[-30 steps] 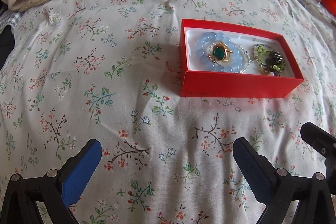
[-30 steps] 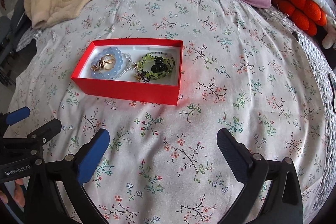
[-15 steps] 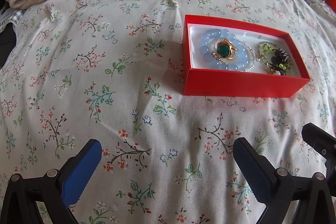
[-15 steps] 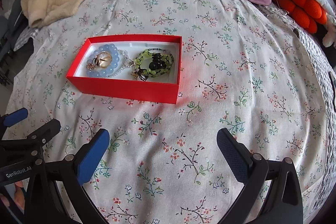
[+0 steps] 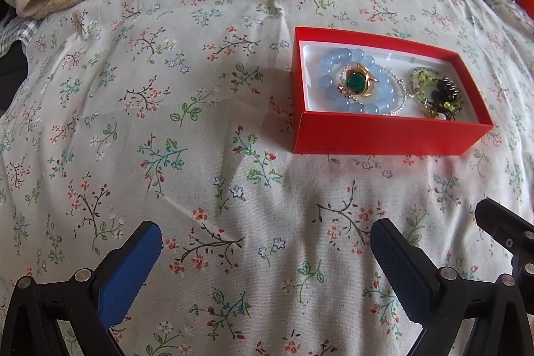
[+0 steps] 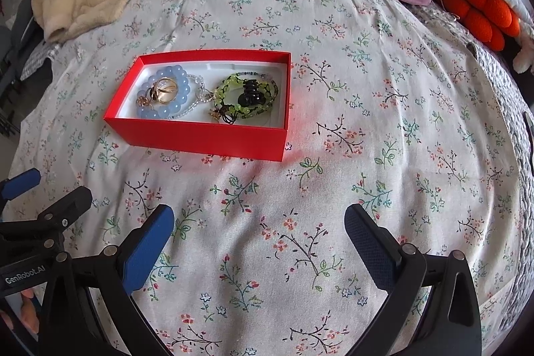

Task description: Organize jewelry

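red box (image 5: pixel 383 135) nearer L cam vs 1s ago | both tools (image 5: pixel 267 256) (image 6: pixel 260 239) wide open, empty | floral sheet (image 6: pixel 383 89) free round box

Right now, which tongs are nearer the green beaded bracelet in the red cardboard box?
Right, probably. Right tongs face the green beaded bracelet almost straight ahead; left tongs have it far off to their right.
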